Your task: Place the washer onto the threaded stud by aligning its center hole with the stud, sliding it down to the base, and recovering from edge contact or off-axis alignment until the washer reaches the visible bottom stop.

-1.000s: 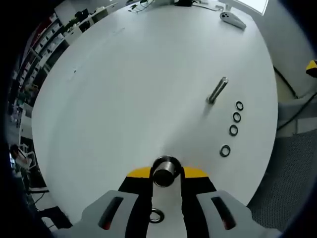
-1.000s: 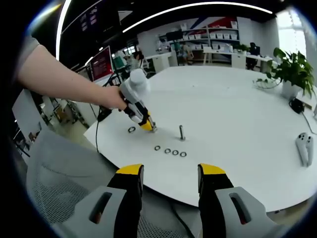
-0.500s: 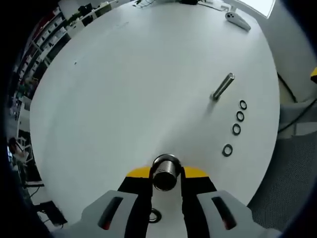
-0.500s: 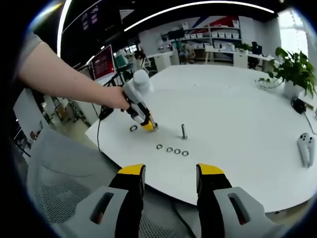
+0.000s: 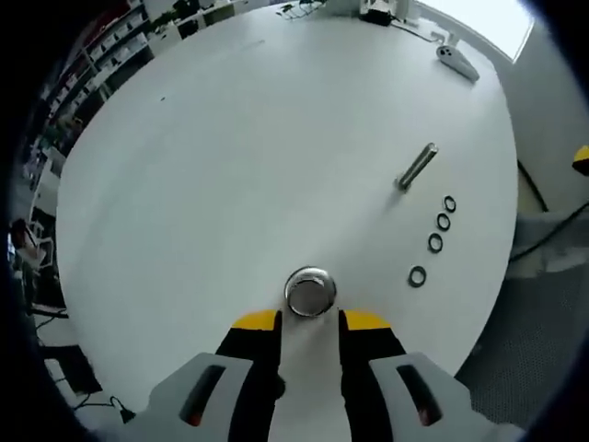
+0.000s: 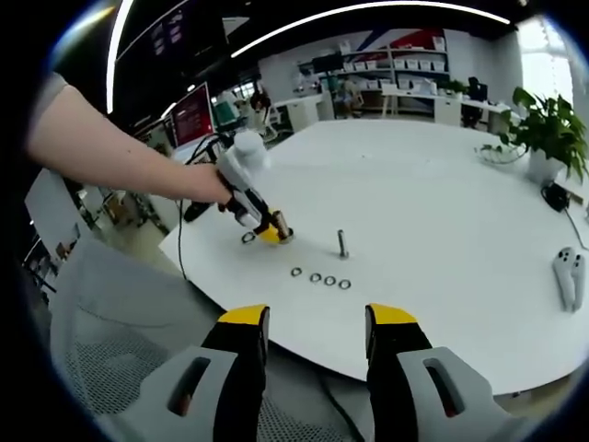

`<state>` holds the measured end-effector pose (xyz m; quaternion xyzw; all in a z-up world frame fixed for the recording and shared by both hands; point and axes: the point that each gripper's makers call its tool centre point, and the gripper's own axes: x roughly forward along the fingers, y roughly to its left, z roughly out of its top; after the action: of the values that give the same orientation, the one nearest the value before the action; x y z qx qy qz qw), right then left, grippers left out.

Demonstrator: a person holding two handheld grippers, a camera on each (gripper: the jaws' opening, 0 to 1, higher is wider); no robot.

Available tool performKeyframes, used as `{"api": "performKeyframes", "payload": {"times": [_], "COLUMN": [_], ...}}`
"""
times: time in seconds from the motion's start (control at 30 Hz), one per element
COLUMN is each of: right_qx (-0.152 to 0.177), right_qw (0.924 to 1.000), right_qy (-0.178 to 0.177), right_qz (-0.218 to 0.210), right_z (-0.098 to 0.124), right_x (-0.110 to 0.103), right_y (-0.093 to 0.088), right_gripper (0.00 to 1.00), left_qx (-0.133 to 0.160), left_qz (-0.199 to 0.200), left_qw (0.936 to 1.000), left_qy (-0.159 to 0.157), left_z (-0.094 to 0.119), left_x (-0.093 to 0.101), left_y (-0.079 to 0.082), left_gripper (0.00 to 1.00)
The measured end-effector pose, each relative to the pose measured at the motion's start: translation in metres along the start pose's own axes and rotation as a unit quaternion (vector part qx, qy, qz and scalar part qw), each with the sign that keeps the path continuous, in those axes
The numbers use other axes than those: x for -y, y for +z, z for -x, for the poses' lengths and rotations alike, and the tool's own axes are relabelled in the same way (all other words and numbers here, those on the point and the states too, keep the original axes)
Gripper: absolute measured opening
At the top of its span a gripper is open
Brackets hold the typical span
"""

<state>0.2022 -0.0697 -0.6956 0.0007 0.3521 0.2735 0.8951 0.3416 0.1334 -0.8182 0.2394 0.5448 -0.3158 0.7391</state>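
Four washers (image 5: 433, 237) in row beside threaded stud (image 5: 417, 167), well apart from left gripper (image 5: 308, 318); metal cylinder (image 5: 309, 292) at its parted yellow tips. Right gripper (image 6: 306, 318) open, empty.

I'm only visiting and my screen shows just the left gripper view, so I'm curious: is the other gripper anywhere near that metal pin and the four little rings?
Observer: No. The right gripper hangs back at the near edge of the table, well short of the stud, with its jaws apart and nothing between them.
Operator: Are those four rings all there are?
Observer: There is a fifth washer, lying flat on the table right beside the left gripper.
Operator: And who is holding that one?
Observer: A person's bare arm reaches in from the left of the right gripper view, and the hand is wrapped around the gripper's handle.
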Motion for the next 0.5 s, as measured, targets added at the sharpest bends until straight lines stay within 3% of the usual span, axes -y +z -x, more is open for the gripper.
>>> {"api": "performKeyframes", "payload": {"times": [0.2, 0.37, 0.5], "right_qx": [-0.004, -0.009, -0.01], "right_qw": [1.0, 0.9999, 0.9999], "right_qy": [-0.001, 0.003, 0.003], "right_qz": [0.001, 0.007, 0.007], "right_z": [0.0, -0.001, 0.0], "right_x": [0.0, -0.002, -0.002], "right_y": [-0.002, -0.003, -0.003], "right_gripper": [0.44, 0.44, 0.44], "left_qx": [-0.001, -0.005, -0.008], "left_qz": [0.01, 0.05, 0.076], "left_qw": [0.9999, 0.9986, 0.9969], "left_qy": [0.012, 0.018, 0.021], "left_z": [0.012, 0.019, 0.03], "left_x": [-0.009, -0.02, -0.012], "left_y": [-0.021, -0.05, -0.067], "left_gripper": [0.22, 0.24, 0.26]}}
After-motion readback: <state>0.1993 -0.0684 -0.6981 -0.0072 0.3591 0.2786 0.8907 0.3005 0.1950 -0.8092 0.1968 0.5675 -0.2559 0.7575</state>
